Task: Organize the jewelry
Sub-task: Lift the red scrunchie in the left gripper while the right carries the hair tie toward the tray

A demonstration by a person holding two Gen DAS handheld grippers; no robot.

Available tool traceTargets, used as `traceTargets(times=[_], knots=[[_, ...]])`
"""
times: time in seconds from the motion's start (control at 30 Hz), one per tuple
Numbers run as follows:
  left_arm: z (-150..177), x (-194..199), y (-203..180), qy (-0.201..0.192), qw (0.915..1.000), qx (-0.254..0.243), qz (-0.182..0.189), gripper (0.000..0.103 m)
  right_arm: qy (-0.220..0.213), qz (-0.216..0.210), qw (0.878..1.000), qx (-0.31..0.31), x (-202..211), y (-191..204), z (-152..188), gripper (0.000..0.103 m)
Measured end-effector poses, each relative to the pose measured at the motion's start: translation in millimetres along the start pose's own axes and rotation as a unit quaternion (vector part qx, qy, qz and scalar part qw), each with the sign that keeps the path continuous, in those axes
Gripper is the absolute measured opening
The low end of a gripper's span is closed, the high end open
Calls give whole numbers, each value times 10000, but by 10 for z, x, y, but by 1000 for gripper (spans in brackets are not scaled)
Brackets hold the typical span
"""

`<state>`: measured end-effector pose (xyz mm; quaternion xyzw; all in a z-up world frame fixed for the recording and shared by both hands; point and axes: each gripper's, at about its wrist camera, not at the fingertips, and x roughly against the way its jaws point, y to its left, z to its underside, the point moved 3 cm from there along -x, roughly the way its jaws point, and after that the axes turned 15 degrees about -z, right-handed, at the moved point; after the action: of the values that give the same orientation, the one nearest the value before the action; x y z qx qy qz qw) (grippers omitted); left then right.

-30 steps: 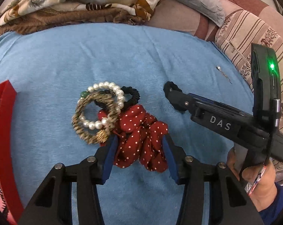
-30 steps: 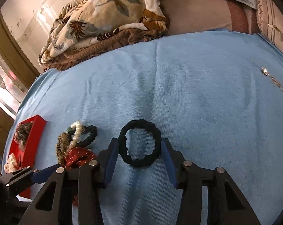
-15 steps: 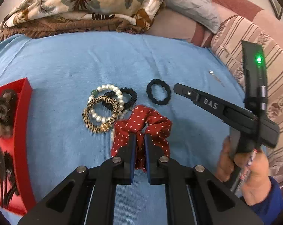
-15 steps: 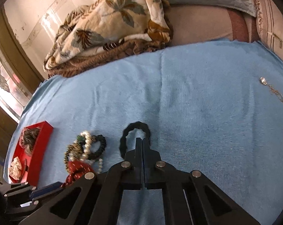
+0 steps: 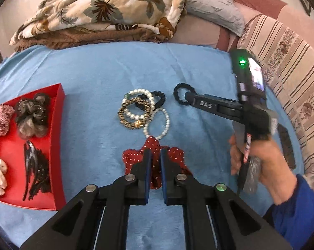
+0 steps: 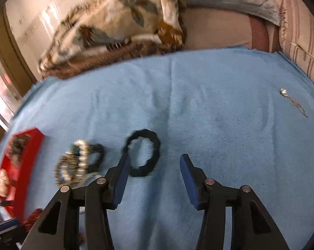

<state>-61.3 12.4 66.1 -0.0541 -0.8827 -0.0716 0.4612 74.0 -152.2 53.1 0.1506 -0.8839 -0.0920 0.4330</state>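
Where the right gripper [image 5: 185, 95] shows from the left wrist view, white letters on its black finger read "DAS"; no other writing can be made out. The left gripper [image 5: 154, 156] is clamped on the red polka-dot scrunchie [image 5: 134, 160], which a second ago lay between spread pads beside the bracelet pile [image 5: 140, 110] and now sits drawn back from it, baring a white pearl bracelet [image 5: 164, 125]. The red tray [image 5: 60, 125], then only an edge, is in plain sight at left. The right gripper's jaws are opening; the black hair tie [image 6: 143, 153], pinched half a second ago, lies free on the blue cloth [image 6: 219, 125], touching the left pad.
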Motion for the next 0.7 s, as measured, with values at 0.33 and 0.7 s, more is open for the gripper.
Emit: traceTargets(times=[0.33,0.7], knots=[[62,205,-74,-426,9951,-426,-780,8,-366,-441,9983,-95,303,125,-80,9],[140,764,-4,-1115,9862,-607,-1059,8,-877,-96,9959,190,862,474,92,9]])
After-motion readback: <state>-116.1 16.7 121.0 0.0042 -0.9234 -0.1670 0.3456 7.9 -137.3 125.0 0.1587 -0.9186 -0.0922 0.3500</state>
